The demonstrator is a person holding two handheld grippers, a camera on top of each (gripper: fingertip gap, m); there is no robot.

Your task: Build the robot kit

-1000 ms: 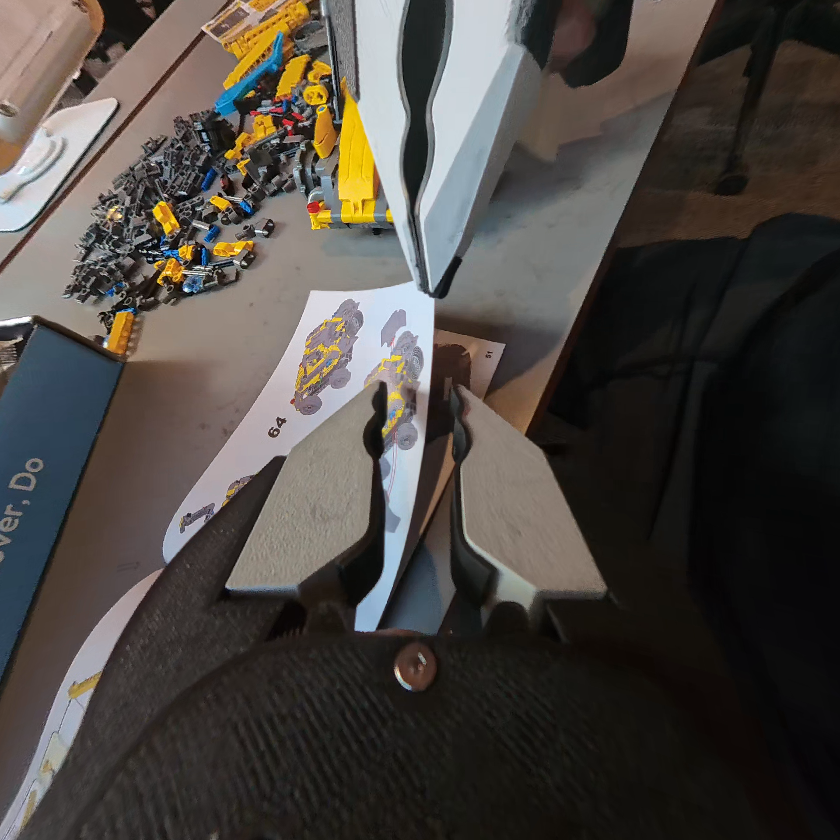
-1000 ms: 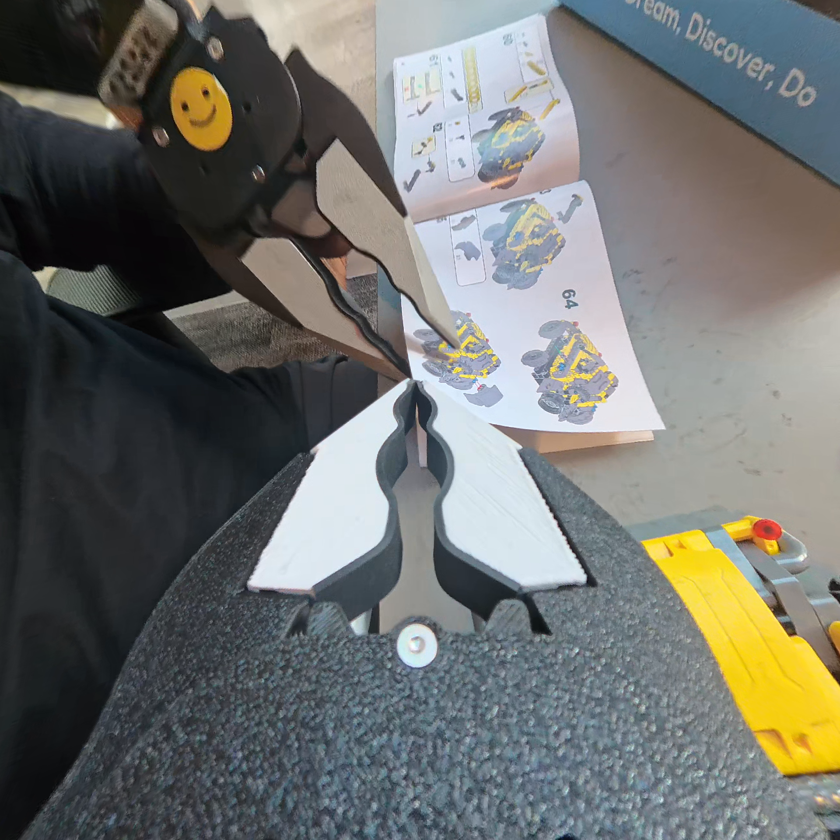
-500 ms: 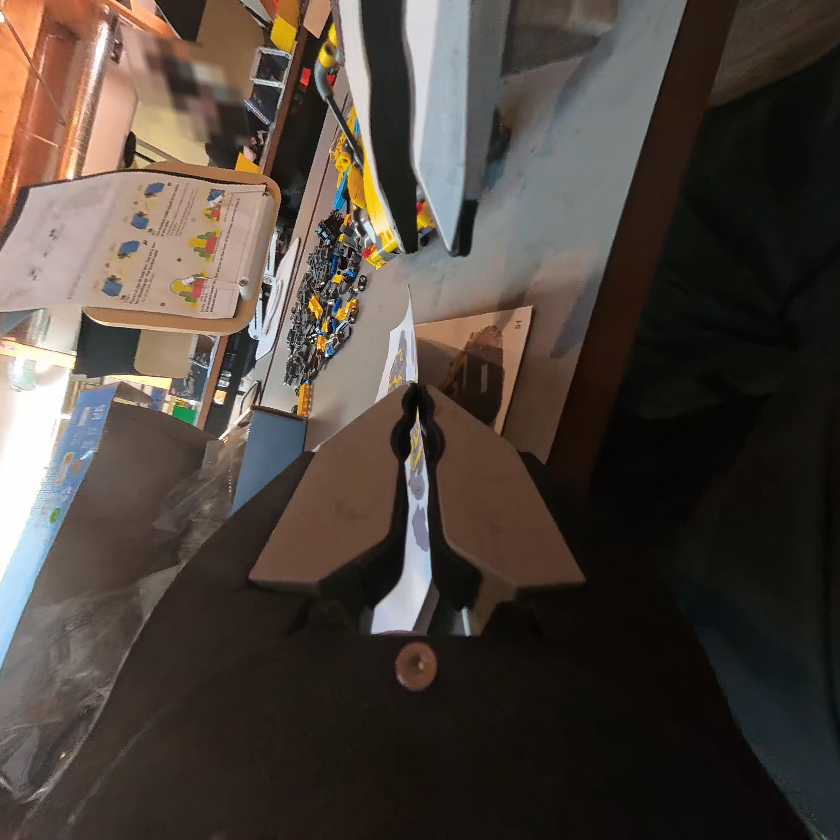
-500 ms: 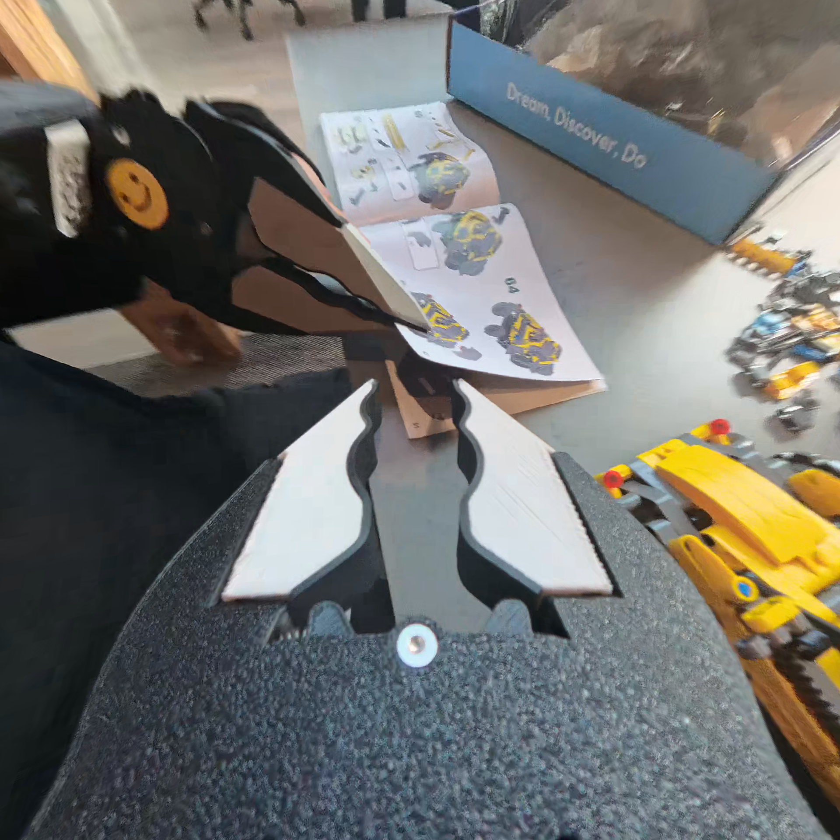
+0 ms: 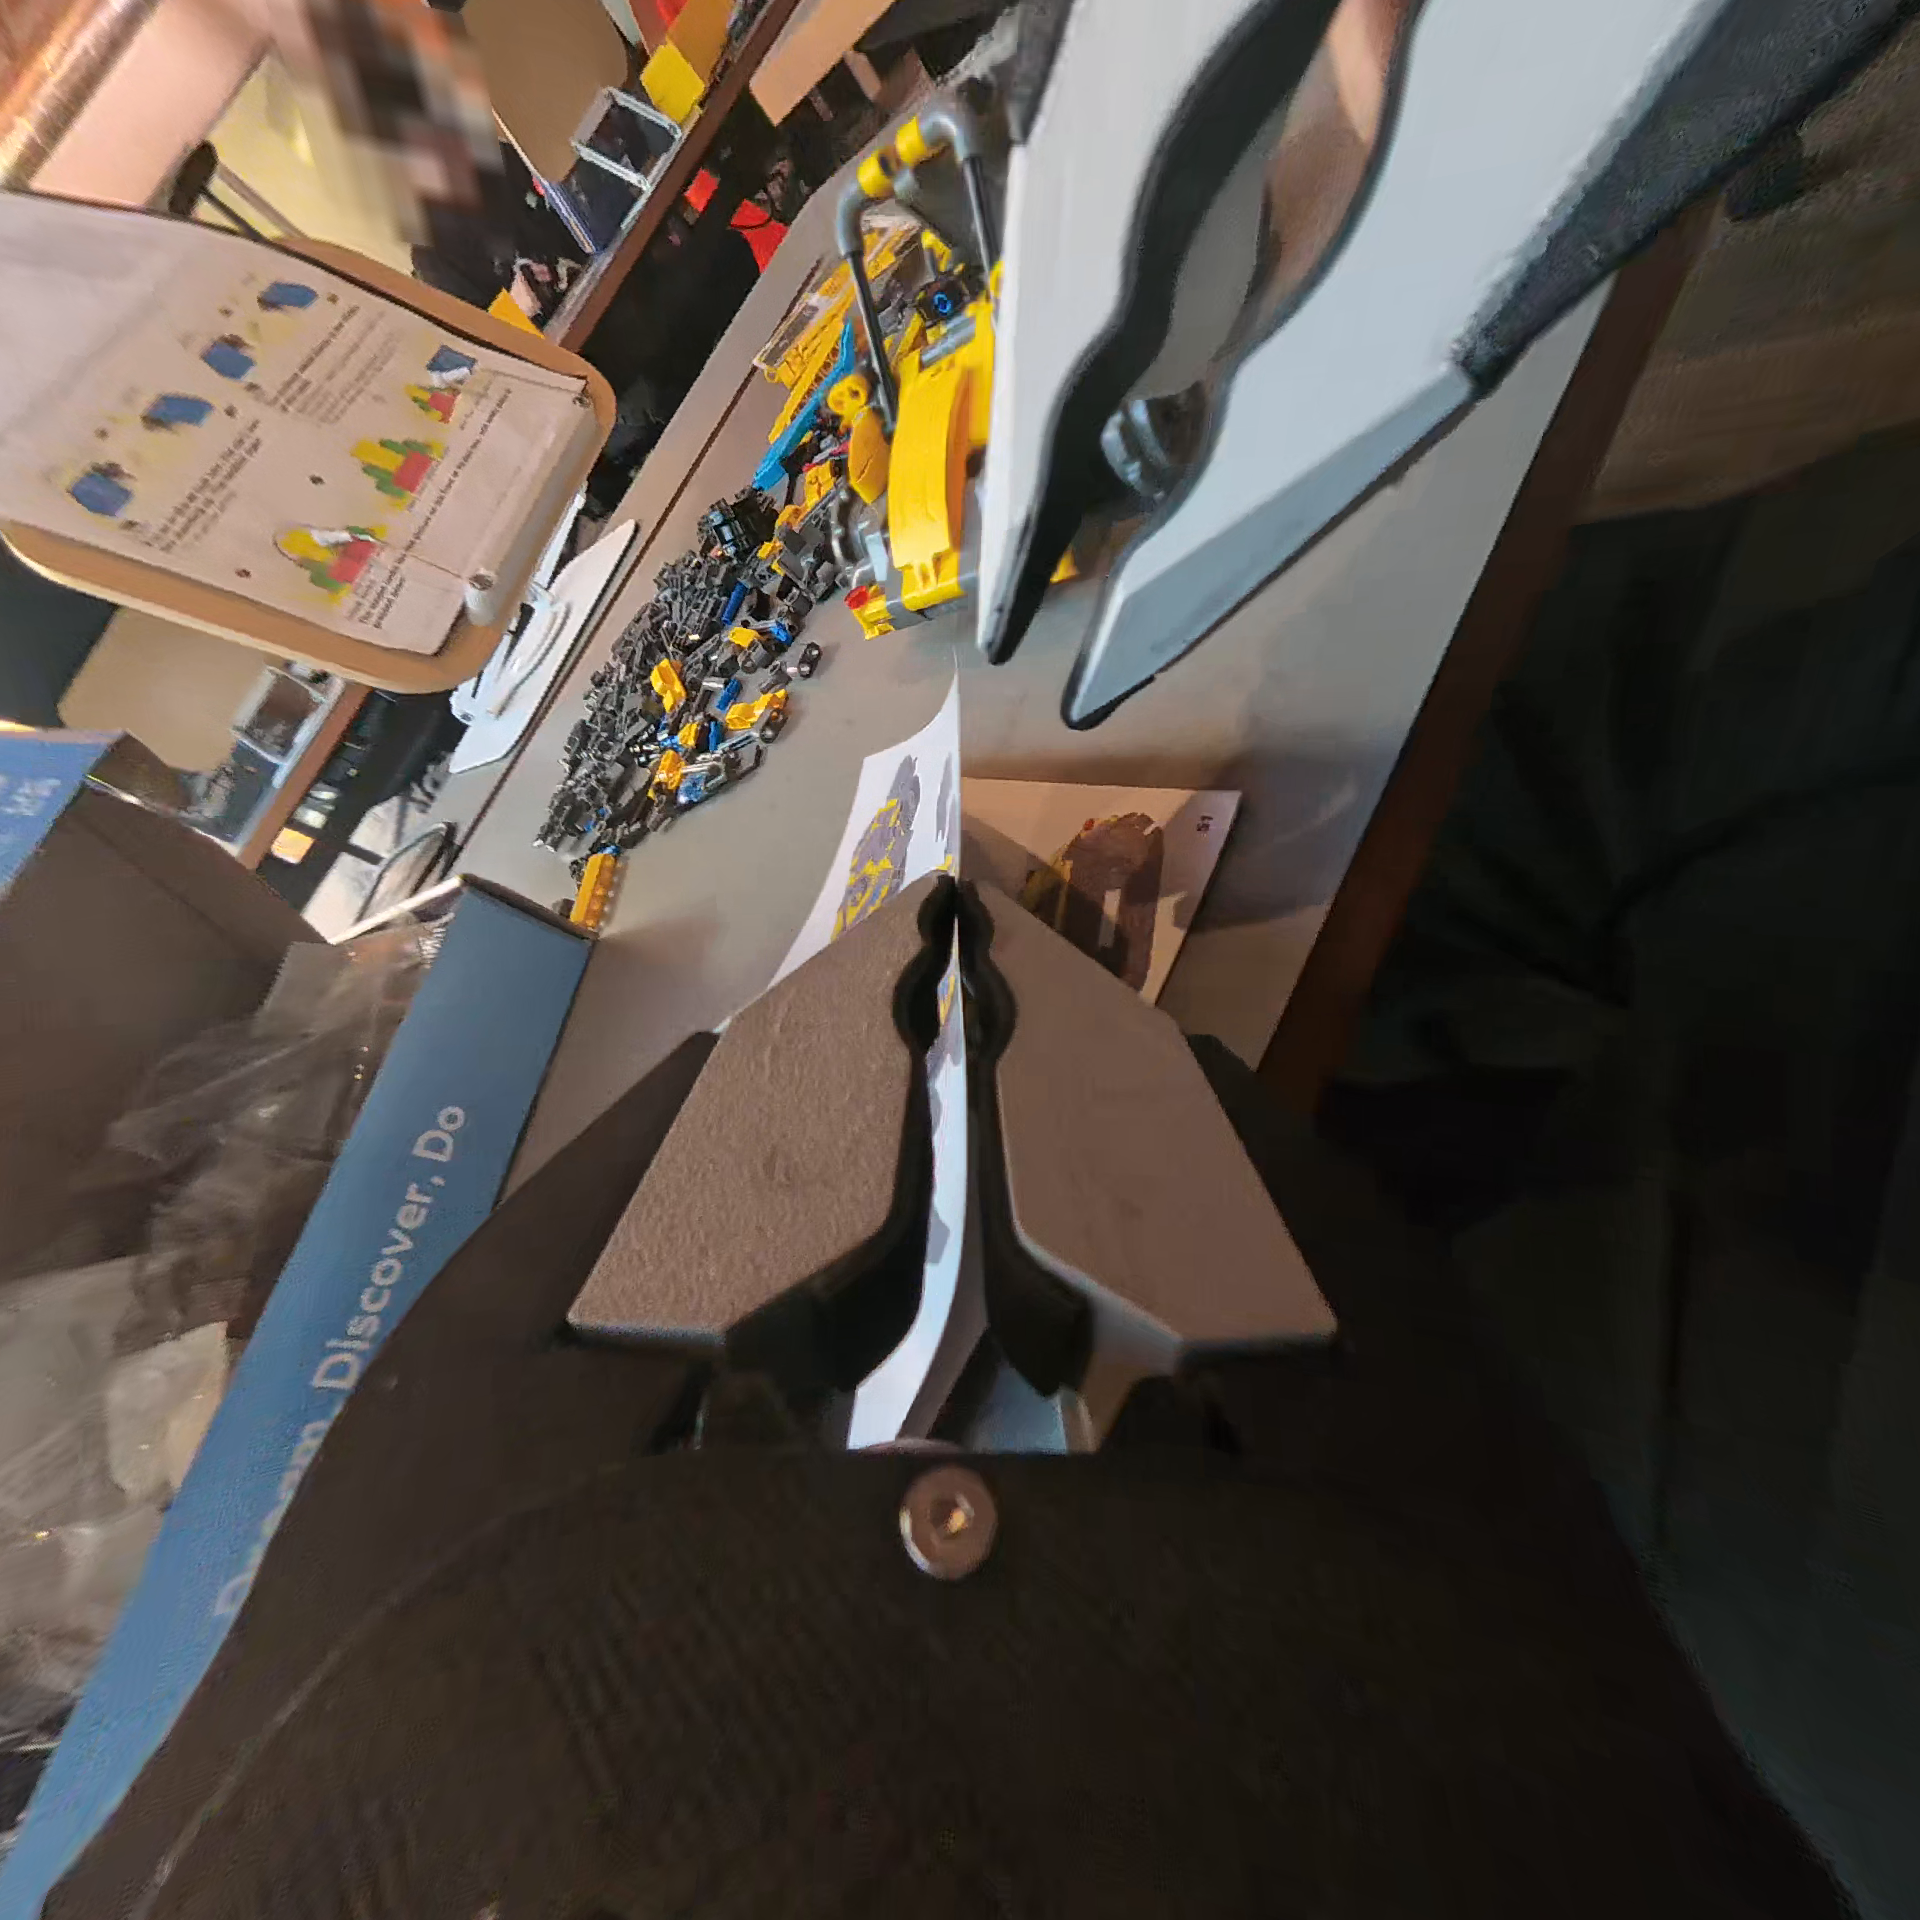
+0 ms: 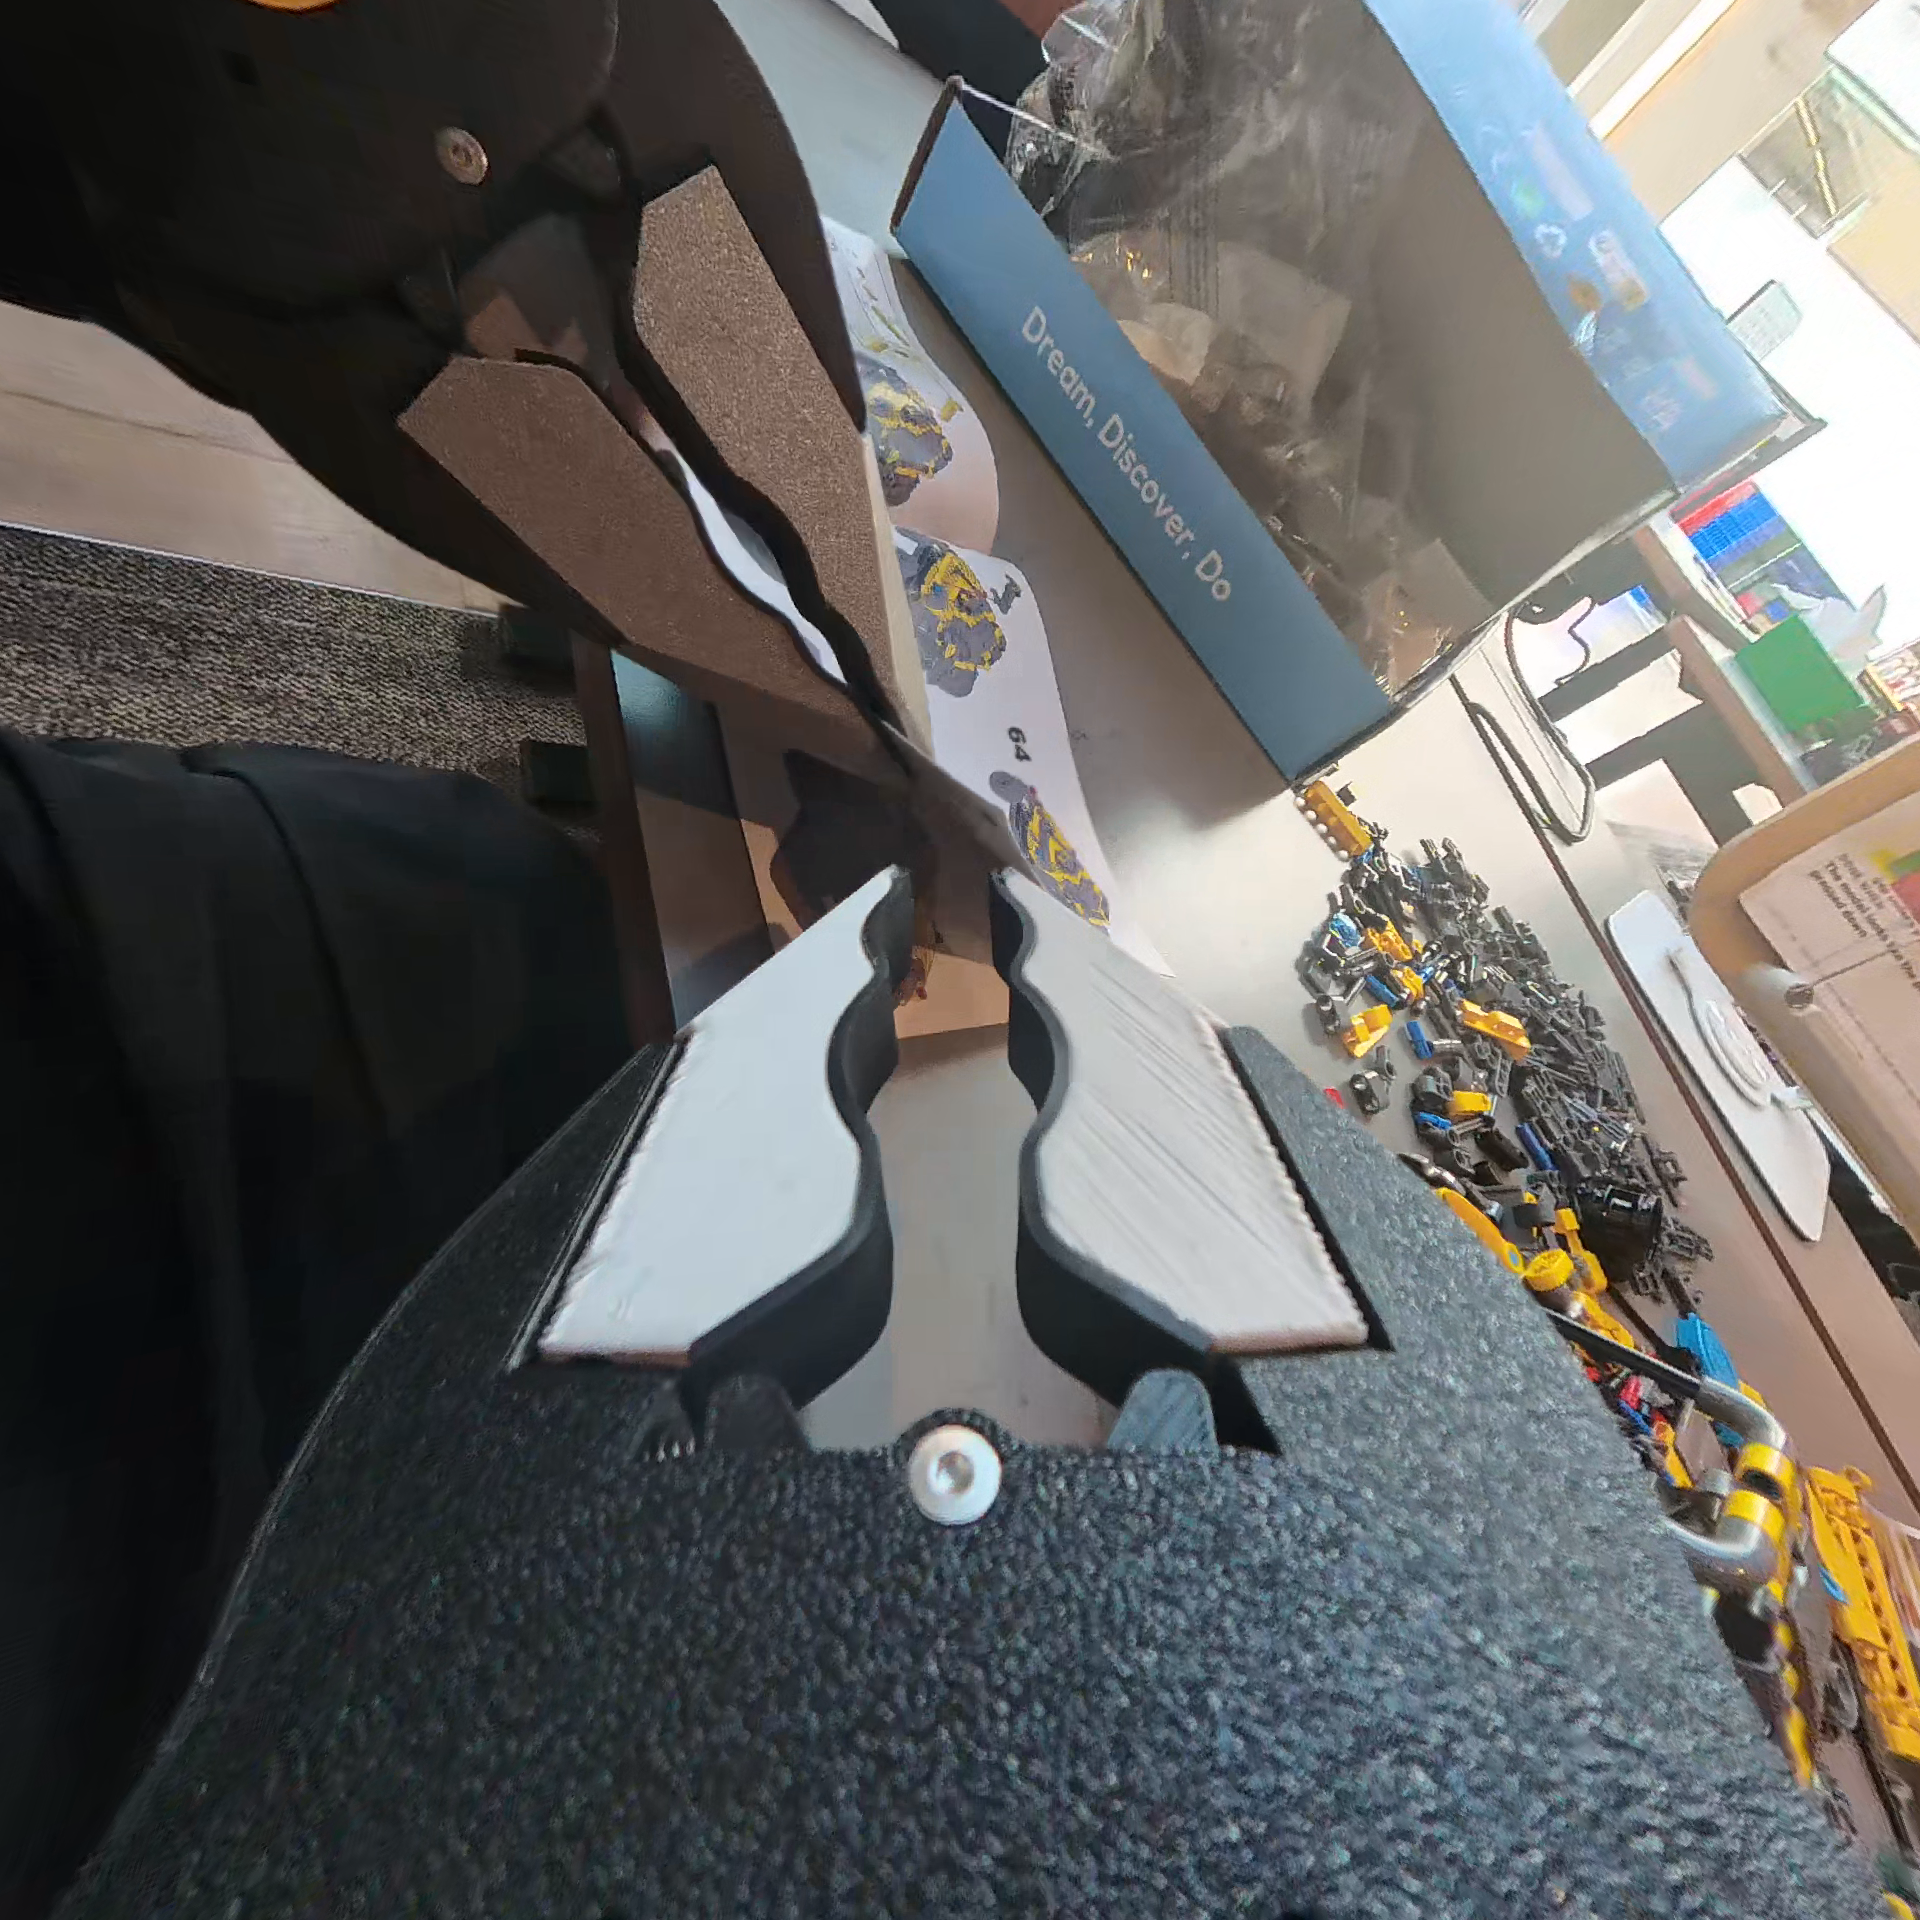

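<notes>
The views show two two-finger grippers, one open printed instruction booklet [image 5: 902, 831], one blue cardboard box [image 6: 1164, 488], one part-built yellow brick vehicle [image 5: 925, 457] and one loose heap of small black, yellow and blue bricks [image 6: 1486, 1049], too many to count.

Your left tongs [image 5: 956, 904] cover the lower part of the lifted booklet page [image 5: 902, 821], so you cannot read its drawings there. The right tongs [image 5: 1081, 665] are motion-blurred and cut off by the top edge. The loose bricks [image 6: 1496, 1049] are too small to tell apart. The yellow model [image 6: 1839, 1558] runs off the right edge, and clear bags hide what the blue box [image 6: 1164, 478] contains.
</notes>
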